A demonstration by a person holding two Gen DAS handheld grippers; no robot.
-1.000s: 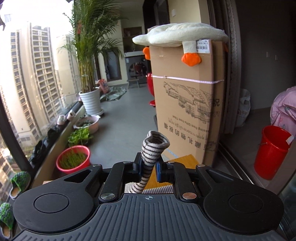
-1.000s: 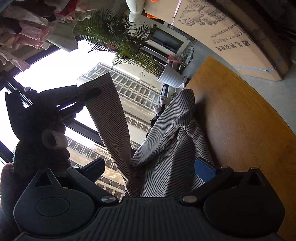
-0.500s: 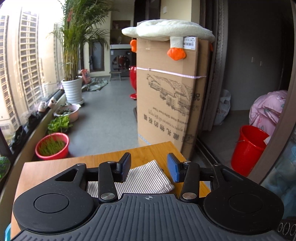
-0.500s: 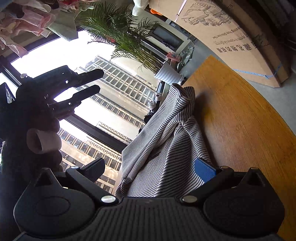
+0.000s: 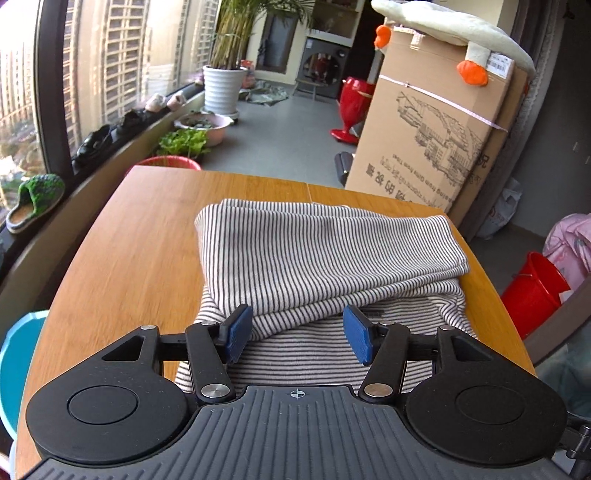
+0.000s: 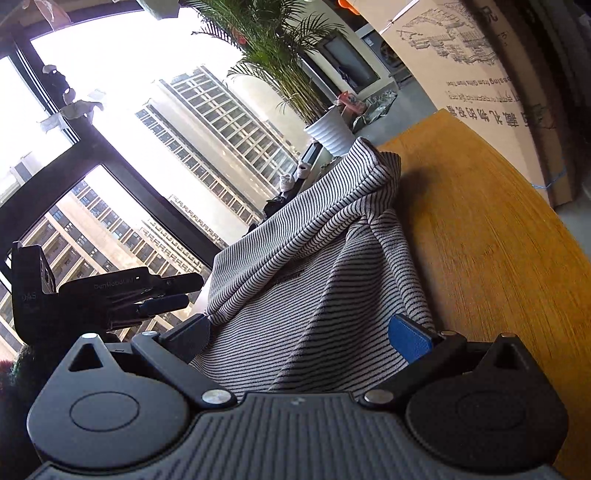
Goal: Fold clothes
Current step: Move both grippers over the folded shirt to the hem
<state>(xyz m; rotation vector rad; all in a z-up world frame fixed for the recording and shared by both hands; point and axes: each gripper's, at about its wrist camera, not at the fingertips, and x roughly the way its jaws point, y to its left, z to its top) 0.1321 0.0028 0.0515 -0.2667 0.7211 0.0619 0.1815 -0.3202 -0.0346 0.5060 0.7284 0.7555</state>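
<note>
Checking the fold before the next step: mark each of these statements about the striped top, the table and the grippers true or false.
1. The striped top lies on the wooden table. True.
2. The left gripper is clamped on the top. False: its jaws are opening, cloth below them unpinched.
3. A toy duck lies on the cardboard box. True.
4. The bucket is green. False: it is red.
</note>
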